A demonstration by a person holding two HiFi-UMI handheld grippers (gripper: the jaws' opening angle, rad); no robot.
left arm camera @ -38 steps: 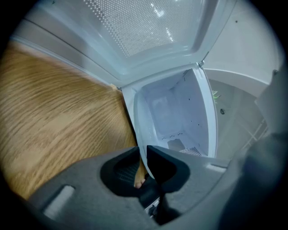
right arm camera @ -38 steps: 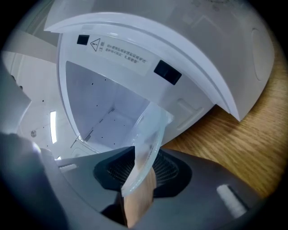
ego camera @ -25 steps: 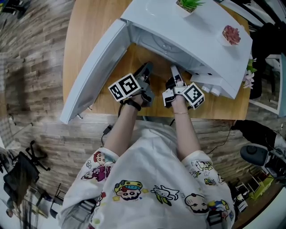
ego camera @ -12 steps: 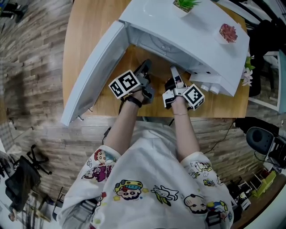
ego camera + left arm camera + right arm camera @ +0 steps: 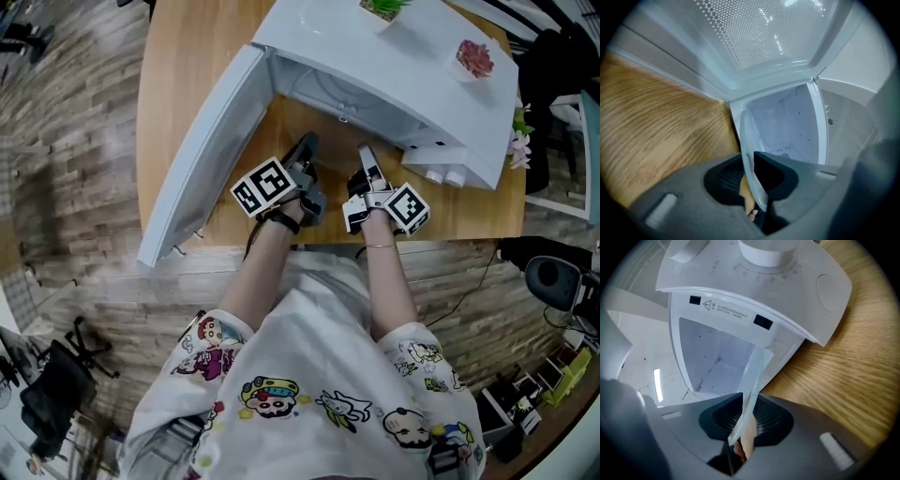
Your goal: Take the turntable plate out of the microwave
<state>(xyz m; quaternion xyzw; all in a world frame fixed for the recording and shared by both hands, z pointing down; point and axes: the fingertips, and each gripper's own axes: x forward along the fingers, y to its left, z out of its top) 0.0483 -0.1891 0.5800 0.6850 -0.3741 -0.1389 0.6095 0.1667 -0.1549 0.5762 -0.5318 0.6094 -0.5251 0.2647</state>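
Fingers [image 5: 780, 173] of the left gripper [image 5: 305, 155] and right gripper [image 5: 366, 161], just closed, are clamped on the rim of the turntable plate [image 5: 751, 150], held at the mouth of the open microwave [image 5: 403, 66]. Gripping appears done, while withdrawal is judged still to be completed.

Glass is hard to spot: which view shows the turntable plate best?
Right gripper view: the turntable plate shows edge-on, sharp against the microwave cavity. Left gripper view shows its rim too; head view hardly shows it.
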